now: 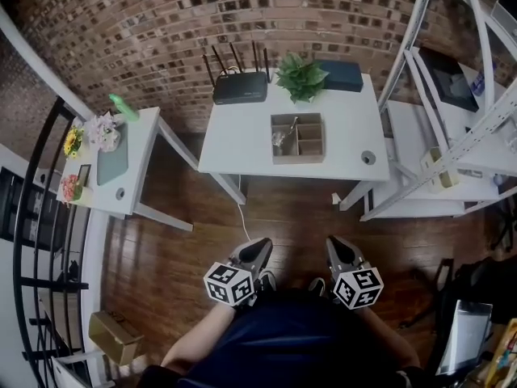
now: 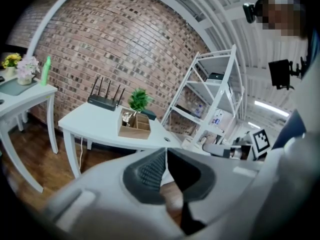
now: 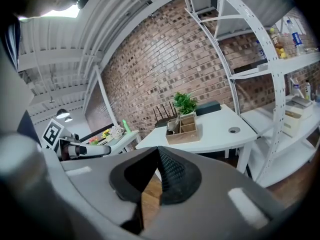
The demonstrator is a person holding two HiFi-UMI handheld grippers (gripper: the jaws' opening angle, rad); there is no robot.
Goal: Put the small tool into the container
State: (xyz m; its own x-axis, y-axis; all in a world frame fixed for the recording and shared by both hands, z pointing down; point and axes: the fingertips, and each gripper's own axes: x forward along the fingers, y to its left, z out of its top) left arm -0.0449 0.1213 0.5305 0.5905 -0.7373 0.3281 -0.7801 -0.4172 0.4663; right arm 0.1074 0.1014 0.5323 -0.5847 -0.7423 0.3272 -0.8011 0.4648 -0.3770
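Bright, even indoor light. The white rectangular desk [image 1: 242, 148] glows against the dark brown wooden floor [image 1: 283, 212]. Fisheye distortion curves the red-brown brick wall [image 1: 145, 31], and the corners fall to black. A long ceiling lamp [image 2: 272, 108] glares in the left gripper view. The grey left gripper [image 2: 166, 150] and right gripper [image 3: 158, 149] sit blurred close to their lenses.

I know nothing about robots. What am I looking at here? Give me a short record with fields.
Place: room with brick wall, wooden floor
Person: stands back from the white table, a gripper in each hand
Left gripper: jaws together, nothing in them
Right gripper: jaws together, nothing in them
Wooden box: on the table, divided into parts; something shiny in its left part, too small to name
Behind the box: router, plant, dark case
Left: side table with flowers
Right: white shelves
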